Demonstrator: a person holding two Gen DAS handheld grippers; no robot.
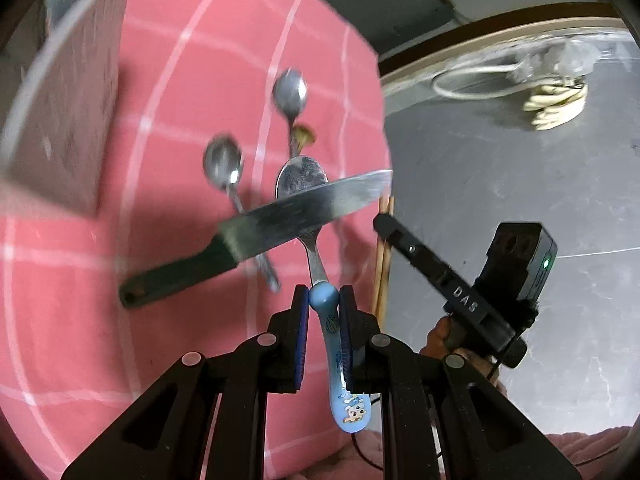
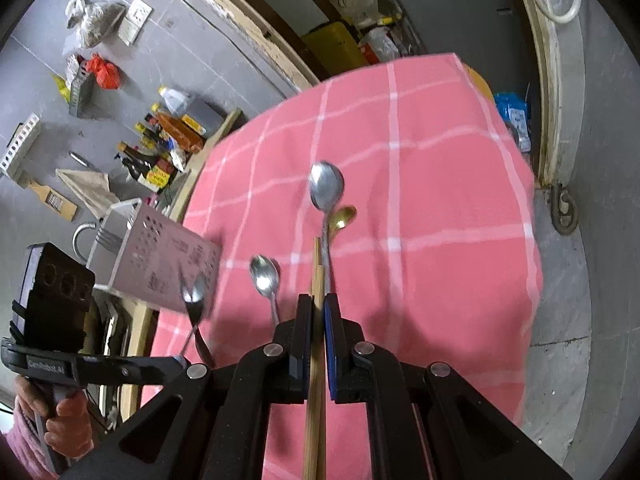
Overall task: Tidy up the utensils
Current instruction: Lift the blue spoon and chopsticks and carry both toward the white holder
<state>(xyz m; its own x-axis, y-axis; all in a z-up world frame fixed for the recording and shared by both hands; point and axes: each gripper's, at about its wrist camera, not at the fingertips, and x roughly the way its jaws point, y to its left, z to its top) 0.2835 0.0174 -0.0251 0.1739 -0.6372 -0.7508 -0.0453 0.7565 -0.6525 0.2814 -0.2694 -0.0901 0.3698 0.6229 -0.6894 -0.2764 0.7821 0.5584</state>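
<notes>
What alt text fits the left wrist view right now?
The left tool grips a blue cartoon-printed plastic-handled spoon above a pink checked tablecloth. A dark-handled steel knife and two steel spoons lie ahead; the right tool enters from the right.

Pink checked cloth over the bench, soft matt weave, slightly rumpled. Spoon in left gripper: dull scuffed metal bowl, glossy light-blue plastic handle with printed cartoon. Knife: worn grey metal blade, smeared, matt dark handle. Two other spoons and polished metal, shiny reflections; small spoon gold-toned metal, glossy. Chopsticks in right gripper: pale wood or bamboo, matt, smooth. Perforated holder: light metal-looking sheet, satin finish. Jaws matt black plastic with blue pads, rubbery look. Floor grey, smooth, faint sheen.
</notes>
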